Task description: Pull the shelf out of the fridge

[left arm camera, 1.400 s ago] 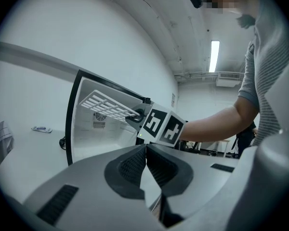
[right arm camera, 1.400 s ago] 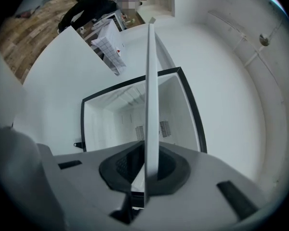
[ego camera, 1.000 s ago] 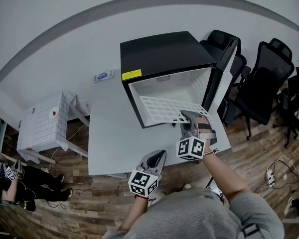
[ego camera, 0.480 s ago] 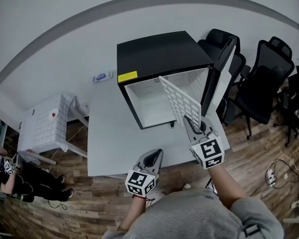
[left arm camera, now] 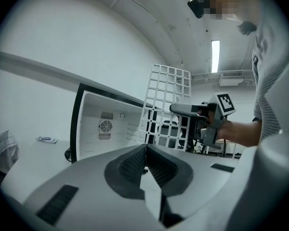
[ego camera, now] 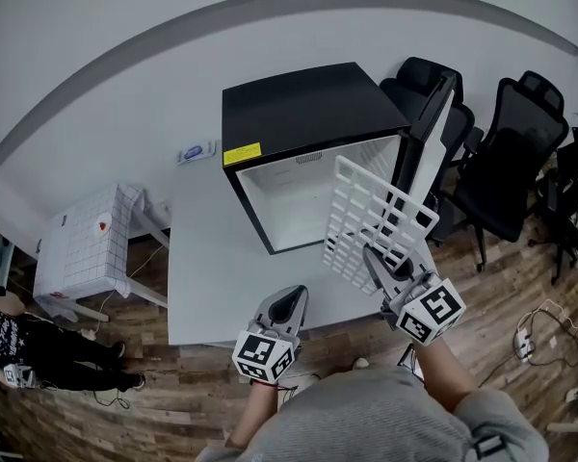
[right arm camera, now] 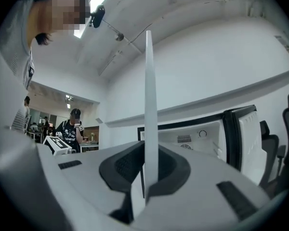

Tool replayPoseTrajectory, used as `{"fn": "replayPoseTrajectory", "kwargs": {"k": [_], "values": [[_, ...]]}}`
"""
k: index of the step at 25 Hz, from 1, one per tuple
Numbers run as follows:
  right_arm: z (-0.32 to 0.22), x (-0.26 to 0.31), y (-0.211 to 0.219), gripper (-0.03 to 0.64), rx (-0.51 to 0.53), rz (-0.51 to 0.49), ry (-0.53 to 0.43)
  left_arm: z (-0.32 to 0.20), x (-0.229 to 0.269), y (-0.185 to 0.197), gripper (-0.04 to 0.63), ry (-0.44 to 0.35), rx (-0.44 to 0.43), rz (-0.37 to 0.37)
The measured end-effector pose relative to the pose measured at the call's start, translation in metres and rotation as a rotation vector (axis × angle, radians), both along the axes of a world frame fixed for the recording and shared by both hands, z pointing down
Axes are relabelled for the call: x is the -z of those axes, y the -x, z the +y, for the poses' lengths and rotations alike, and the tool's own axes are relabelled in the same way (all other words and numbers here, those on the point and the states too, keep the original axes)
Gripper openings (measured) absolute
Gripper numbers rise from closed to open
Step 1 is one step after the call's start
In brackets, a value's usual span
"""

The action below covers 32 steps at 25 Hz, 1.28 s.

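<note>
The black mini fridge (ego camera: 308, 114) stands on the white table (ego camera: 212, 277) with its door (ego camera: 432, 138) swung open to the right; its white inside (ego camera: 289, 200) holds nothing. The white grid shelf (ego camera: 371, 221) is outside the fridge, held up on edge and tilted in front of the opening. My right gripper (ego camera: 378, 258) is shut on the shelf's near edge; in the right gripper view the shelf (right arm camera: 148, 105) shows edge-on between the pads. My left gripper (ego camera: 287, 306) hangs over the table's front edge, shut on nothing, and its own view shows the shelf (left arm camera: 166, 105) ahead.
Black office chairs (ego camera: 506, 152) stand right of the fridge. A small white gridded table (ego camera: 82, 239) sits on the wood floor at left, with a person (ego camera: 10, 354) near it. A small blue-white item (ego camera: 195, 150) lies at the table's back.
The shelf has come out of the fridge and turned from lying flat to standing on edge. My right gripper moved back and to the right with it. The left gripper barely shifted.
</note>
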State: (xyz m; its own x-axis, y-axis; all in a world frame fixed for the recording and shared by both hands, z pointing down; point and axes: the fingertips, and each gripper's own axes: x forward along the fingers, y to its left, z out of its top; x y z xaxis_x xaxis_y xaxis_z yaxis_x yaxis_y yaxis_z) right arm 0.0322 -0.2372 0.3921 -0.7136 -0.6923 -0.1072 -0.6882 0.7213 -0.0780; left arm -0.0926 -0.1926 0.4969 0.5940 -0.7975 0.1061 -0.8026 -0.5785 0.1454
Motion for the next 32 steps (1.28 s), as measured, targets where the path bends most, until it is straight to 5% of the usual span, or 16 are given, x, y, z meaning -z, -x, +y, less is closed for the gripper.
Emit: {"fn": "replayPoseTrajectory", "kwargs": {"k": [12, 32], "values": [[0.013, 0.006, -0.024, 0.028, 0.007, -0.097, 0.022, -0.006, 0.008, -0.012, 0.011, -0.023, -0.028, -0.025], [0.01, 0.001, -0.026, 0.028, 0.004, -0.088, 0.027, -0.014, -0.001, -0.019, 0.011, -0.007, -0.047, -0.023]]}}
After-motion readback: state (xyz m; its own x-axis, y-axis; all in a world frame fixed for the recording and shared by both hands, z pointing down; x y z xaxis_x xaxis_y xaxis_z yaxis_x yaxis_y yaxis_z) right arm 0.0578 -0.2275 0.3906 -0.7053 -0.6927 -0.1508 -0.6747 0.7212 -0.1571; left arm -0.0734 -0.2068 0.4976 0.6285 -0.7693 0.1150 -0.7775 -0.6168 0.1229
